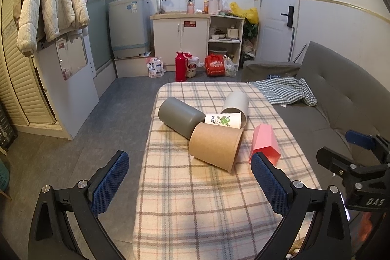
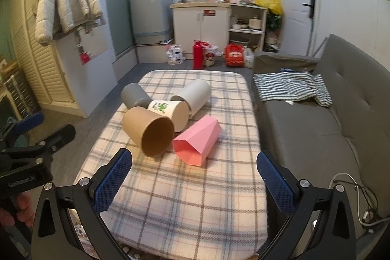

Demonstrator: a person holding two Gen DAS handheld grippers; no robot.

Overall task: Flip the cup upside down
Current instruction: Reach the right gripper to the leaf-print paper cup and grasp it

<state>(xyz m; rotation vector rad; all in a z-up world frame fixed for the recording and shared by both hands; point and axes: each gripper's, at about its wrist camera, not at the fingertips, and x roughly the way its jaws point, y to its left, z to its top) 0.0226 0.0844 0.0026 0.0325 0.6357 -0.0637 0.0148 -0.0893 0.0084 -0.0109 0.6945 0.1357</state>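
Cups are lying on their sides in a cluster on the plaid-covered surface [image 1: 195,206] [image 2: 185,206], none of them upright. The brown cup [image 1: 215,146] [image 2: 148,134] is lying nearest the tools, its open mouth facing the right wrist camera. The white cup [image 1: 223,120] [image 2: 170,113] with green print is resting just behind it and touching it. The dark grey cup [image 1: 180,117] [image 2: 135,95] is lying to the left, its closed base toward both cameras, touching the brown cup. The light grey cup [image 1: 236,104] [image 2: 195,95] is lying at the back right, with the white cup's rim touching or overlapping its mouth. The pink cup [image 1: 264,141] [image 2: 197,144], faceted, is lying to the right, just beside the brown one. The left tool [image 1: 190,187] [image 2: 34,152] is hanging released over the near end of the surface, its blue pads wide apart and gripping nothing. The right tool [image 2: 195,189] [image 1: 353,162] is likewise spread wide and empty, just short of the brown and pink cups. A grey sofa [image 1: 329,101] [image 2: 316,126] is standing to the right of the surface, with a checked cloth [image 1: 287,89] [image 2: 292,87] lying on it.
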